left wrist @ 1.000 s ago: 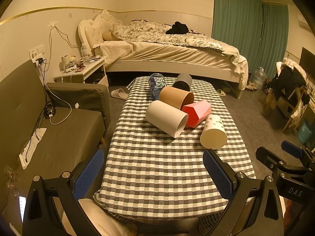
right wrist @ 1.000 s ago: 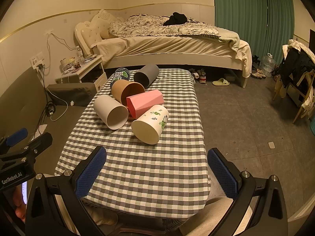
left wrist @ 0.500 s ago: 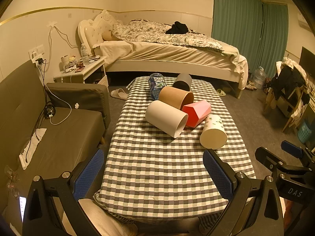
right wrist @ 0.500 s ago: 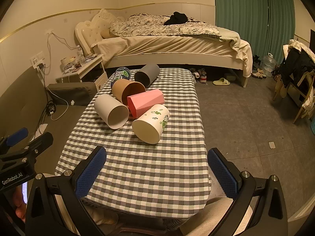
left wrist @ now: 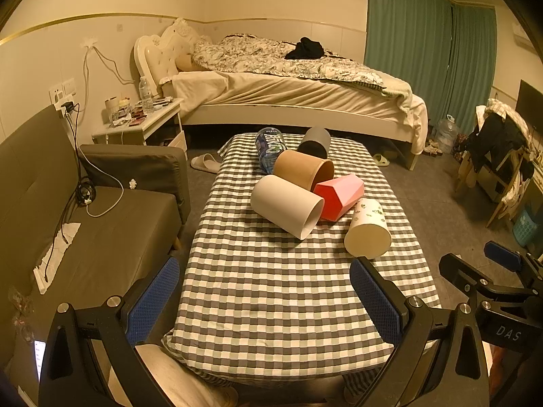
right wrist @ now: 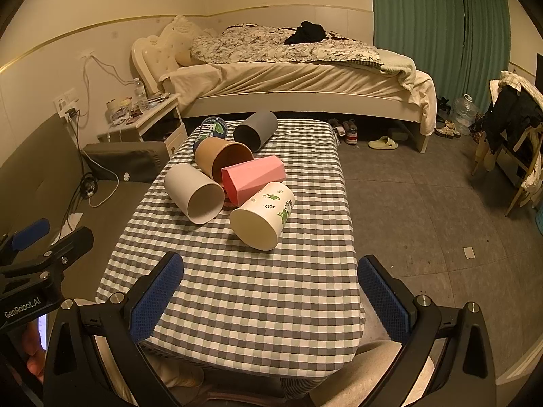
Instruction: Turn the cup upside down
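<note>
Several cups lie on their sides on a checkered table (left wrist: 271, 288) (right wrist: 258, 291). Nearest is a white cup with green leaf print (left wrist: 368, 234) (right wrist: 263, 218), mouth toward me. Beside it lie a plain white cup (left wrist: 286, 205) (right wrist: 195, 193), a pink faceted cup (left wrist: 339, 195) (right wrist: 253, 178), a tan cup (left wrist: 302, 168) (right wrist: 222, 157), a grey cup (left wrist: 315, 142) (right wrist: 256, 130) and a blue printed cup (left wrist: 269, 147) (right wrist: 212, 129). My left gripper (left wrist: 263, 300) is open and empty over the table's near end. My right gripper (right wrist: 271, 296) is open and empty, also at the near end.
A dark sofa (left wrist: 85, 230) runs along the left of the table. A bed (left wrist: 288, 95) stands behind, with a nightstand (left wrist: 142, 125) at its left. Green curtains (left wrist: 424, 51) and a chair with clothes (left wrist: 499, 156) are at the right. The floor (right wrist: 424, 203) lies right of the table.
</note>
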{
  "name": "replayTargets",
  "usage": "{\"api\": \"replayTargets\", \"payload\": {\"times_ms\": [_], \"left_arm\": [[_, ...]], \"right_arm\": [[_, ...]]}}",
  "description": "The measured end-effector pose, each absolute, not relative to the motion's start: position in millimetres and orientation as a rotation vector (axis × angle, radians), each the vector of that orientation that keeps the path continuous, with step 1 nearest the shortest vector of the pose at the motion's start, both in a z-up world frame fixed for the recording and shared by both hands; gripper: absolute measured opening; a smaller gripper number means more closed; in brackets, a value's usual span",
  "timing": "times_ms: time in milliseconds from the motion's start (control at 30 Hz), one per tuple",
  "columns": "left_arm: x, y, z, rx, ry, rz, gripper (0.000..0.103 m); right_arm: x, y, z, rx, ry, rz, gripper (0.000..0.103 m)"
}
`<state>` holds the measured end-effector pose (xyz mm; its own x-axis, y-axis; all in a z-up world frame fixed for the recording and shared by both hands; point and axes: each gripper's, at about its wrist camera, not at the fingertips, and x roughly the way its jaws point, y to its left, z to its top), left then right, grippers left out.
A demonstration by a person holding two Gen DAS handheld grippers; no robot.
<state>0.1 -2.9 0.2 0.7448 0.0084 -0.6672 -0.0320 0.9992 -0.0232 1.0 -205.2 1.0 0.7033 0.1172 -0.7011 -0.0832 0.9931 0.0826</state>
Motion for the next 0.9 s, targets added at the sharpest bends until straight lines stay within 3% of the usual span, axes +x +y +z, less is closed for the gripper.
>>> {"api": "replayTargets", "payload": {"times_ms": [900], "left_arm": [[19.4,5.0,-1.4,-0.048,0.757,0.046,0.103]], "right_arm": [[15.7,-200.6,7.3,0.028,0.804,0.141,0.103]]}}
